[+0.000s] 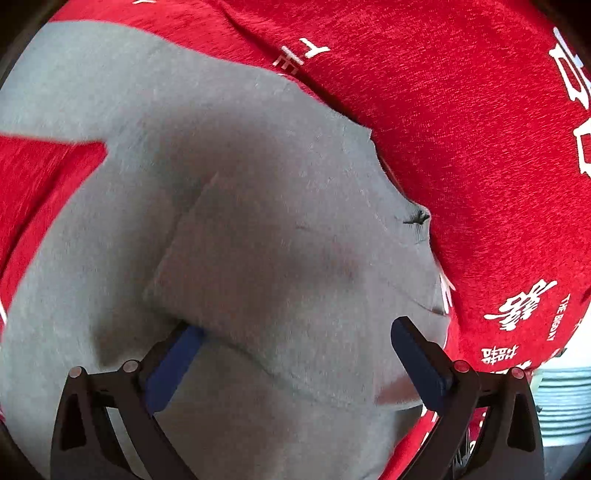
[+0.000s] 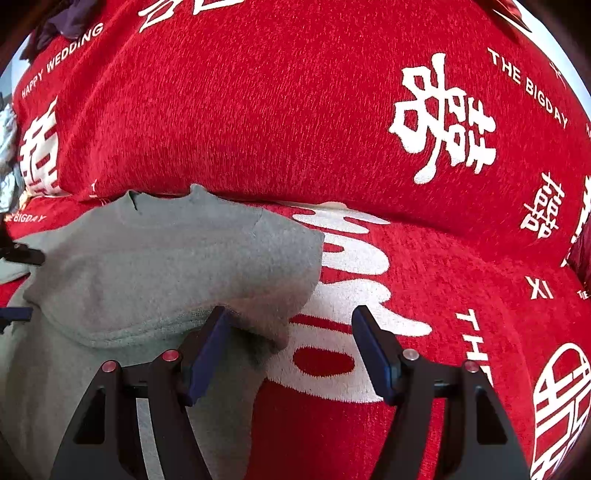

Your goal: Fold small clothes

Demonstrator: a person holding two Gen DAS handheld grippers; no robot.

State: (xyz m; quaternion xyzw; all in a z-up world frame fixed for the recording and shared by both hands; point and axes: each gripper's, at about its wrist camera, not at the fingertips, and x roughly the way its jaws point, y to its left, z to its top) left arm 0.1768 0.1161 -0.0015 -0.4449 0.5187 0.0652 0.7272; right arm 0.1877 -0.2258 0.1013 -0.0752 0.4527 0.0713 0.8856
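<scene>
A small grey knit garment lies on a red cover with white characters. In the left wrist view it fills most of the frame, with one layer folded over another. My left gripper is open just above it; its left pad sits partly under a fold edge. In the right wrist view the garment lies at the left, folded, with its edge by my right gripper. That gripper is open; its left pad touches the folded grey edge, its right pad is over the red cover.
The red cover drapes a sofa seat and backrest. Dark clothes lie at the top left and pale cloth at the left edge. The other gripper's tips show at the far left. Striped pale-blue material lies at the lower right.
</scene>
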